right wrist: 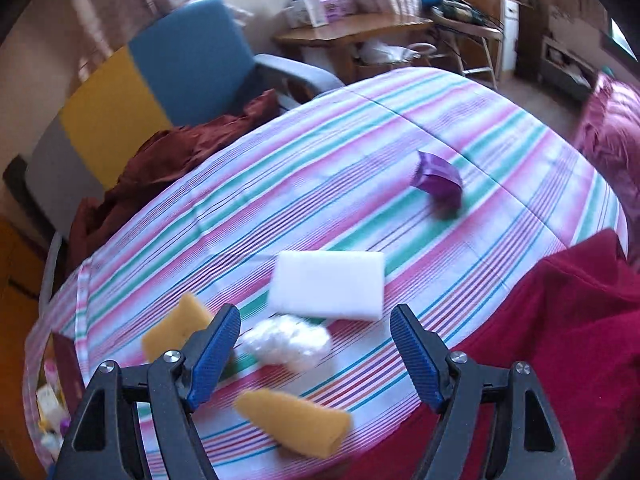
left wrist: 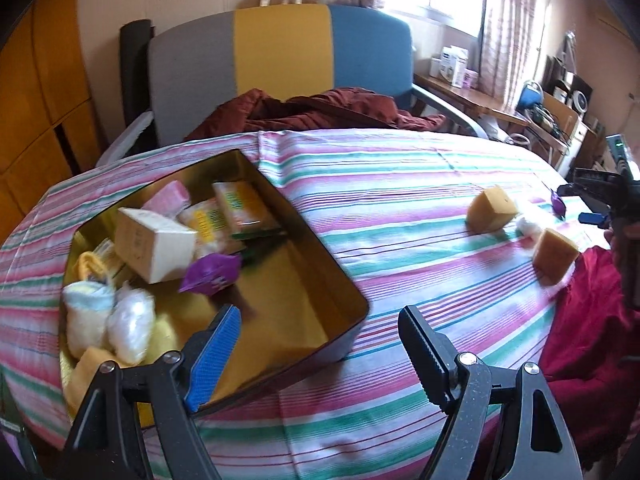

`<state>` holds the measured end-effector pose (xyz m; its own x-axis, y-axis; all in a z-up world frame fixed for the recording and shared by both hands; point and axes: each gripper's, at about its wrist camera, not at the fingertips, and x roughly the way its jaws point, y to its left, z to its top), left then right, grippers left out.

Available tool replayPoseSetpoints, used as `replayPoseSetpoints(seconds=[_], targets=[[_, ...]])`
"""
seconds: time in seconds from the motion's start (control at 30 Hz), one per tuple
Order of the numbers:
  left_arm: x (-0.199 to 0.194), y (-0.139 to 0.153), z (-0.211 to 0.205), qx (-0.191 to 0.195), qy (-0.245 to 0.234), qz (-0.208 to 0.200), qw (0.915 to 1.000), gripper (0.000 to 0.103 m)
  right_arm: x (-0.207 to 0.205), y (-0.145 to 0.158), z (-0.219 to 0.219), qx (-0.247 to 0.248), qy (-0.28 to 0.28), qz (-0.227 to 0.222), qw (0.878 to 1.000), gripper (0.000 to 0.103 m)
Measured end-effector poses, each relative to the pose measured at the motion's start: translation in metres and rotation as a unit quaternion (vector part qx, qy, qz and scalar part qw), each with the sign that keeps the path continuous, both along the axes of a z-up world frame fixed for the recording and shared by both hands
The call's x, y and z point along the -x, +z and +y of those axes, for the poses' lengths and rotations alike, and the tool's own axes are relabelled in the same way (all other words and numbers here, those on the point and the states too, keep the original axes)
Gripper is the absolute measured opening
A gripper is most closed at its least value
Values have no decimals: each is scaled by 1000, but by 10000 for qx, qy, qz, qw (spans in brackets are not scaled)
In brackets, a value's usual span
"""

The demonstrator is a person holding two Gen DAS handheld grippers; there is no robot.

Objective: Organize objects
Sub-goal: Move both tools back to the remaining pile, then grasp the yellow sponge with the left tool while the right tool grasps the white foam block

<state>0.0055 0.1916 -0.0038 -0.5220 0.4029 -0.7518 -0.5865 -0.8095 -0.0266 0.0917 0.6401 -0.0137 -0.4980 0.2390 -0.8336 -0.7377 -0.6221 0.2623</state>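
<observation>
The gold tin (left wrist: 340, 280) sits ahead and to the left of the left claw (left wrist: 320, 344), whose jaws are spread with nothing between them; it looks stiff and already well filled, so it should stay put.

Just ahead of the right claw (right wrist: 316, 344), spread and widening with nothing pinched, lies the white block (right wrist: 326, 284). It looks light and springy; its long axis runs across the claw's line, so I would pinch across its short sides.

Below the claw lies a yellow sponge (right wrist: 296, 422), soft, long axis tilted down to the right; another sponge (right wrist: 176, 328) sits at the left finger.

The crinkly white bundle (right wrist: 288, 342) between the fingers looks slippery and light.

The purple packet (right wrist: 438, 180) lies well ahead, to the right.
</observation>
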Motion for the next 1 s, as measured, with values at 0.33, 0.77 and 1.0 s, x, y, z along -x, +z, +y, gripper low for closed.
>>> replayPoseSetpoints(seconds=[0.33,0.77,1.0], targets=[[-3,-3,68,173,-755,49,9970,87,-9,-31,23,590,-538,95,9968,79],[-6,-6,196,454,-2235,606,9718,93,-1,-32,19,790,-229,280,9962,79],[3,-21,255,720,-2895,763,9514,93,1,-36,20,944,-113,288,9950,79]])
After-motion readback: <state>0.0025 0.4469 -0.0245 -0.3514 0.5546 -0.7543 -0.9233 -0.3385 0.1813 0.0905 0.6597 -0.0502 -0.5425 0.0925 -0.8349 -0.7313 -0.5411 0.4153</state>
